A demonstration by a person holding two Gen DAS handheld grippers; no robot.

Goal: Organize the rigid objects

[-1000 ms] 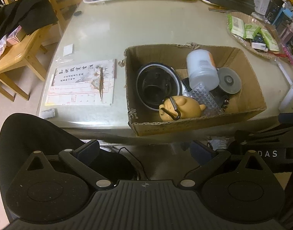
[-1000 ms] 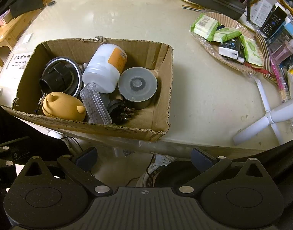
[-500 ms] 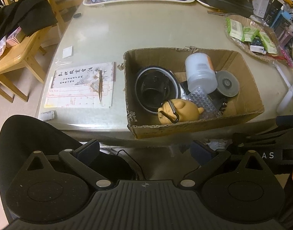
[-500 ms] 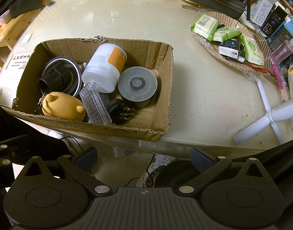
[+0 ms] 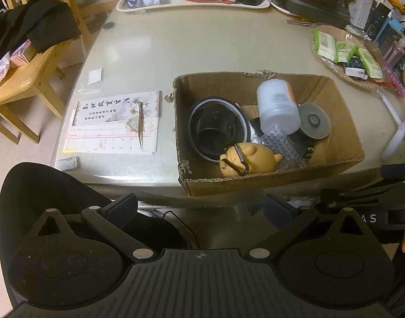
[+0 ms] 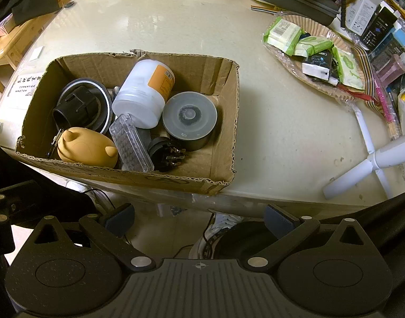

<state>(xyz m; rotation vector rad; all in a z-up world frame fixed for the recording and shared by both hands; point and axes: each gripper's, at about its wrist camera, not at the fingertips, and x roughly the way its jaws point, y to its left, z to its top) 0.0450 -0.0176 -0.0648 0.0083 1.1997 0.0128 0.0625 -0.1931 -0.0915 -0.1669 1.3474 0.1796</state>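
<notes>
While both of my grippers hang off the near edge of the table [image 5: 191, 47], the cardboard box [image 6: 223, 100] sits just ahead of them on that edge, and I place everything else from it. My left gripper [image 5: 199, 209] has its fingers spread wide with nothing between them; my right gripper [image 6: 199, 218] is spread the same way, empty too.

Readable writing is scarce. On the other rig's black frame, right of the box in the left view, I can make out the letters "A S". Left of the box lies a printed sheet [image 5: 115, 124] with a brushed heading whose characters I cannot read. The white bottle [image 6: 144, 92] inside the box carries an orange label, its print too small to read.

Inside the box, the bottle lies on its side in the middle. Left of it is a black round part [image 6: 81, 104]; right of it, a grey disc case [image 6: 189, 116]. Along the near wall sit a tan rubber toy [image 6: 87, 147], a clear ridged case [image 6: 130, 144] and a black plug part [image 6: 166, 153].

Right of the box, well apart, a tray of green packets [image 6: 316, 50] and a white stand [image 6: 372, 159] rest on the table.
</notes>
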